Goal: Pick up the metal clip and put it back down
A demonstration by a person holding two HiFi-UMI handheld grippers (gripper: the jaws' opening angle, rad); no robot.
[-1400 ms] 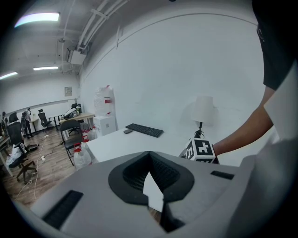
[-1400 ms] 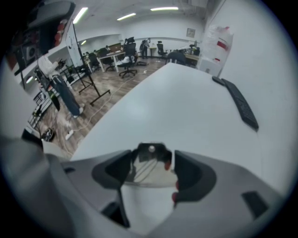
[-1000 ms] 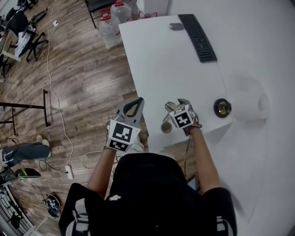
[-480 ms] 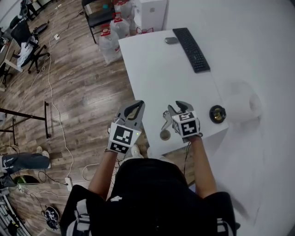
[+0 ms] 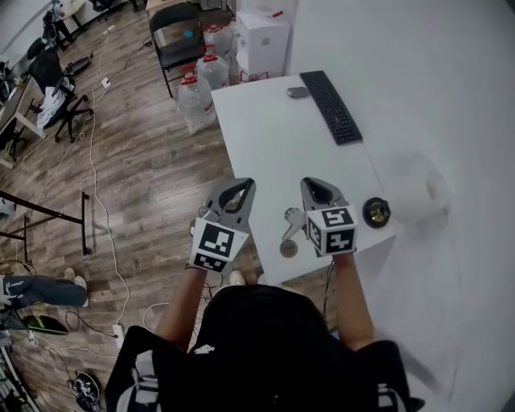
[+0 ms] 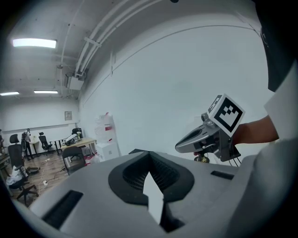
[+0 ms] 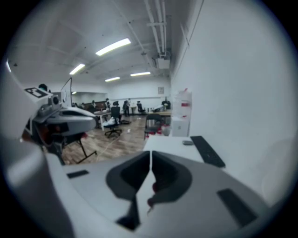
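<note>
The metal clip (image 5: 289,232) is a silvery piece with a round end. It lies on the white table (image 5: 273,153) close to the front edge. My right gripper (image 5: 315,183) hangs just to the clip's right, apart from it and pointing away from me, jaws shut with nothing between them (image 7: 151,153). My left gripper (image 5: 239,184) floats off the table's left edge over the wooden floor, also shut and holding nothing (image 6: 149,153). Each gripper view shows the other gripper from the side, the right one (image 6: 212,135) and the left one (image 7: 60,122).
A black keyboard (image 5: 330,106) and a mouse (image 5: 298,92) lie at the table's far end. A round black and gold object (image 5: 376,212) sits to the right of my right gripper, beside a white roll (image 5: 414,189). Water jugs (image 5: 197,100), a chair (image 5: 177,20) and cables stand on the floor.
The right gripper's jaws have gone from wide open to shut, and it has drawn back from the clip. The clip stays on the table. The left gripper has hardly moved.
</note>
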